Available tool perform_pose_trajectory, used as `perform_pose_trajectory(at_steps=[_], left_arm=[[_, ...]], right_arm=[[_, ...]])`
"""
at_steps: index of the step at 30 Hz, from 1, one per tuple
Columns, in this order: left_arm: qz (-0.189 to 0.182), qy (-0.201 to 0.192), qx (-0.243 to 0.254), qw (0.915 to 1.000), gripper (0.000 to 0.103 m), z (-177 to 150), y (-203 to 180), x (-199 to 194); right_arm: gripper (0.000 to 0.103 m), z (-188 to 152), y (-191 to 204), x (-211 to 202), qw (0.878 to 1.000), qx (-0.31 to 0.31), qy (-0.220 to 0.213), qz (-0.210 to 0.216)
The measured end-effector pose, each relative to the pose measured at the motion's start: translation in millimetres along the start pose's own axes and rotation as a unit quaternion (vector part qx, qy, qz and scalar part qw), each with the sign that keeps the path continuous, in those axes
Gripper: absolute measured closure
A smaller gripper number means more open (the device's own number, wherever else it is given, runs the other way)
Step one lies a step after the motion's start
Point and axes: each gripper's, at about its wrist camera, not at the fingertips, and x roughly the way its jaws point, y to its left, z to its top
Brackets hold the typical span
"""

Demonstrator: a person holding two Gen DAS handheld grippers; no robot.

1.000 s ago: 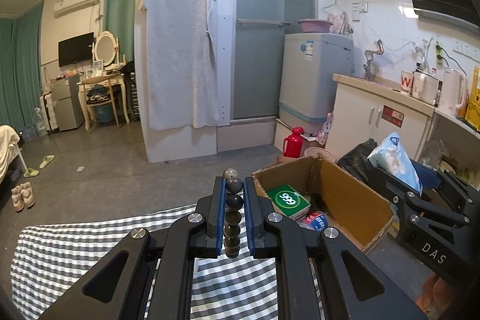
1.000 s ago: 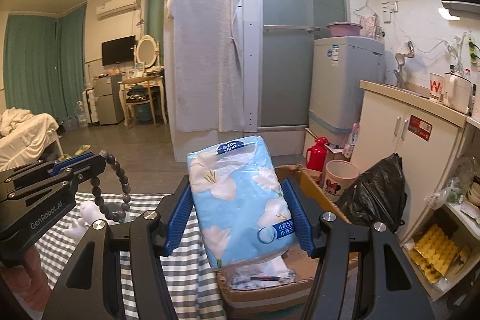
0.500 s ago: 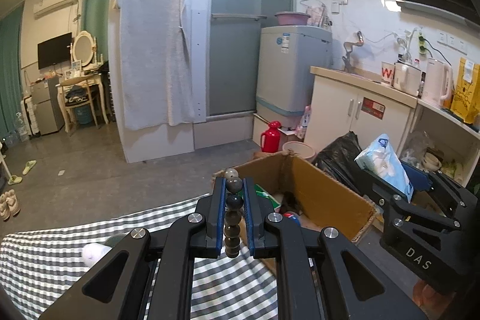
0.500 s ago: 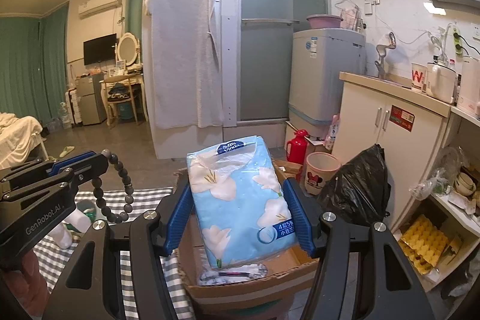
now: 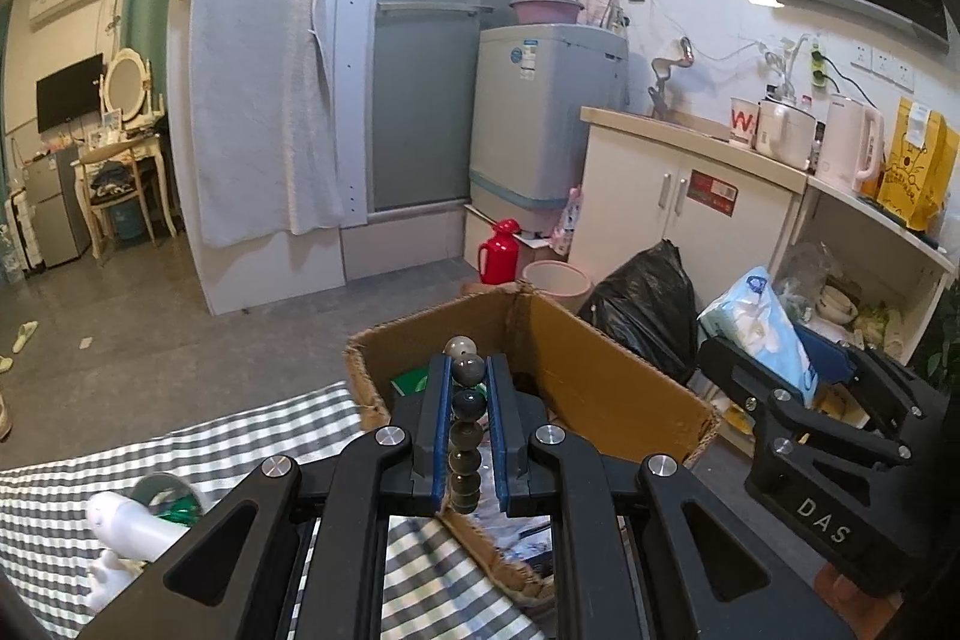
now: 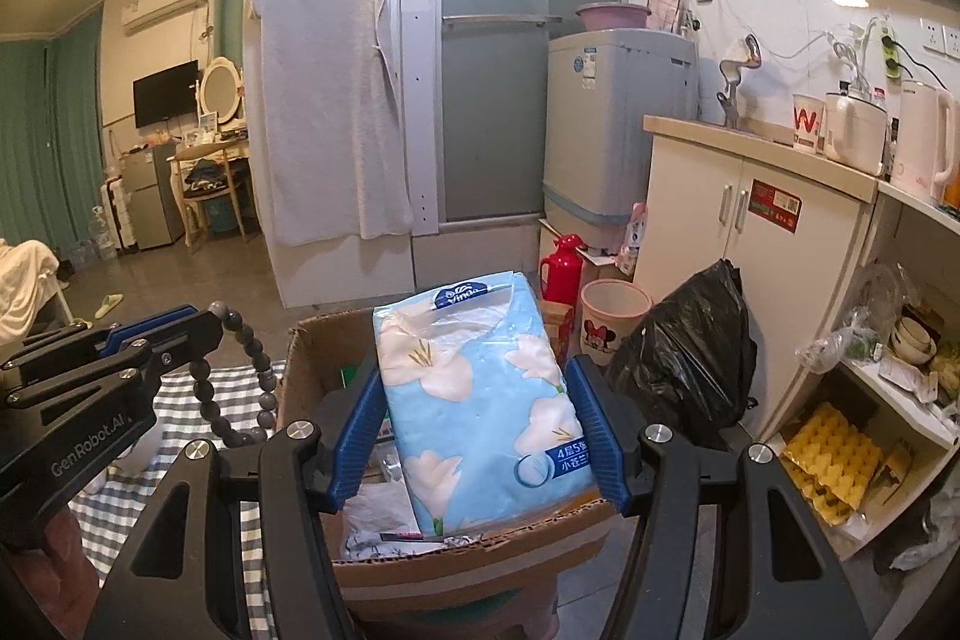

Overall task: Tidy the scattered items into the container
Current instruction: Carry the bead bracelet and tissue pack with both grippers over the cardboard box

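Both hand-held grippers have swung across from the checked cloth and now hang over the cardboard box (image 5: 600,370), which sits much larger in both views than a second ago. The left hand-held gripper (image 5: 468,382) is pinching a string of dark beads (image 5: 467,436), its jaws nearly together. Only the right wrist view shows the beads (image 6: 255,376) drooping in a loop beneath that gripper (image 6: 180,328). The right hand-held gripper (image 6: 480,418) clamps a blue flowered tissue pack (image 6: 480,388) above the box (image 6: 456,574), blue pads pressing each side. The left view alone catches a white bottle (image 5: 129,526) lying on the grey-and-white checked surface (image 5: 252,436). Around it: a black rubbish bag (image 6: 684,358), a red flask (image 5: 501,259), a washing machine (image 5: 540,112) and a pale garment (image 6: 330,88) hung by frosted doors.
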Motion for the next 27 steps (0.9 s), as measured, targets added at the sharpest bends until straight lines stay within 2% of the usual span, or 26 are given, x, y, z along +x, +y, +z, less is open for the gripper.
perform_pose_trajectory(at_steps=[14, 22, 27], left_arm=[[-0.021, 0.038, 0.006, 0.999, 0.092, 2.7, -10.9, 40.3], [-0.034, 0.08, -0.003, 0.9962, 0.092, 3.5, -8.0, 73.1], [-0.032, 0.101, 0.0, 0.9943, 0.092, 4.8, -10.7, 92.7]], right_arm=[[0.043, 1.1, -3.4, 30.3, 0.999, -0.012, 0.042, 0.014], [0.043, -0.2, -0.8, 66.7, 0.994, -0.029, 0.103, 0.03], [0.043, -5.4, 0.1, 89.9, 0.99, -0.041, 0.134, 0.023]])
